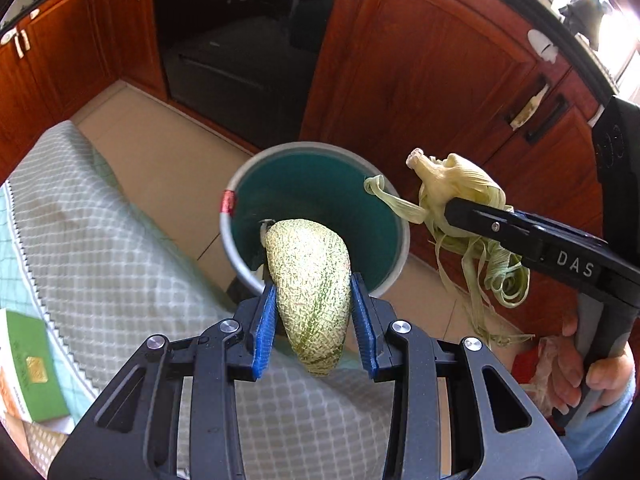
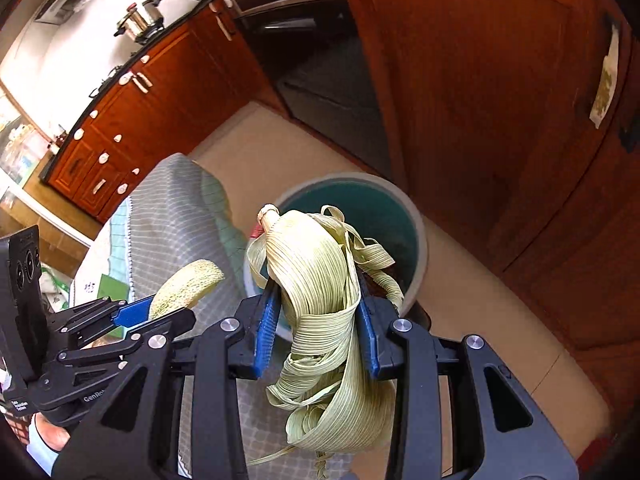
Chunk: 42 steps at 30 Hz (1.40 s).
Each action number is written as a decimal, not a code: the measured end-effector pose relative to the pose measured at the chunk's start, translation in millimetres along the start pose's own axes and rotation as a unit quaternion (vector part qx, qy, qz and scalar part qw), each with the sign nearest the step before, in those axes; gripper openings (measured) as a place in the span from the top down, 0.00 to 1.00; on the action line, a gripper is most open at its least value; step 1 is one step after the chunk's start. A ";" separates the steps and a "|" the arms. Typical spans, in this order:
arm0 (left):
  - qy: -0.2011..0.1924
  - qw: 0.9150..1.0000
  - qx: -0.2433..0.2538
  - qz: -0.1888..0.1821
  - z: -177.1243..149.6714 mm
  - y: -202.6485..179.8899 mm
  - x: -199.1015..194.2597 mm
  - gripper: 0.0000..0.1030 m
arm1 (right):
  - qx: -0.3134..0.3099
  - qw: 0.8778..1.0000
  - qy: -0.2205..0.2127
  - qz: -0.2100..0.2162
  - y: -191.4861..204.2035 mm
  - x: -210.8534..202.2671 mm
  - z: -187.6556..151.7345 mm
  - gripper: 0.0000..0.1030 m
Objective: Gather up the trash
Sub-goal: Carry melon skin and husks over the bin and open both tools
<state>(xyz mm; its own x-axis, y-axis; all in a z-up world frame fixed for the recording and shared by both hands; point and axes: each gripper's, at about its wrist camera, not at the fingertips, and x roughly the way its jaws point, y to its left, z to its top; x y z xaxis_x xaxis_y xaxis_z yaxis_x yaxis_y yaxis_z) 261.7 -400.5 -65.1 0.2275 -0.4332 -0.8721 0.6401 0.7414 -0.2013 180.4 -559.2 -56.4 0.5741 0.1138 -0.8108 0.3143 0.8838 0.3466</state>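
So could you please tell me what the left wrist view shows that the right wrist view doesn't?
Only the left view shows a hand gripping the right gripper's handle. Only the right view shows a pot on the stove. Both show the melon rind in the left gripper, the corn husk in the right, and the bin.

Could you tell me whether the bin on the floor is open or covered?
Open: the bin shows its bare teal inside, with no lid over its rim.
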 end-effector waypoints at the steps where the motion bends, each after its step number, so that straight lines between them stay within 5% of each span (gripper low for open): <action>1: 0.004 1.000 0.001 -0.003 3.1 -1.0 7.5 0.65 | 0.003 1.000 0.003 -0.002 -3.0 3.7 0.8 0.68; 9: 0.042 0.999 0.008 -0.021 23.7 -10.2 63.8 0.63 | 0.023 0.999 0.019 -0.024 -15.8 35.2 9.1 0.67; 13: 0.035 0.999 0.008 -0.008 22.5 -9.2 69.8 0.36 | 0.030 0.998 0.033 -0.033 -20.9 49.7 9.1 0.67; 24: 0.040 0.999 -0.030 0.002 14.2 19.2 60.5 0.33 | 0.025 0.998 0.046 -0.042 -18.2 70.3 11.6 0.66; 27: 0.034 0.999 -0.037 0.008 7.7 25.1 51.8 0.25 | 0.021 0.997 0.053 -0.045 -12.6 77.9 13.5 0.57; 30: 0.027 0.999 -0.043 0.007 4.8 31.3 44.9 0.25 | 0.020 0.997 0.051 -0.047 -6.6 78.1 15.5 0.26; 42: 0.016 0.998 -0.063 0.009 -11.1 36.6 18.1 0.15 | -0.001 0.998 0.046 -0.054 20.1 63.3 6.3 0.15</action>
<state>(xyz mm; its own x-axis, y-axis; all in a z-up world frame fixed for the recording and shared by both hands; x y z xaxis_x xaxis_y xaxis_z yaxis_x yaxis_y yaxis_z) 281.1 -375.6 -93.2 0.2142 -0.4038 -0.8894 0.5378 0.8088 -0.2377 227.9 -537.1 -97.9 0.4660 0.0589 -0.8828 0.3689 0.8940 0.2544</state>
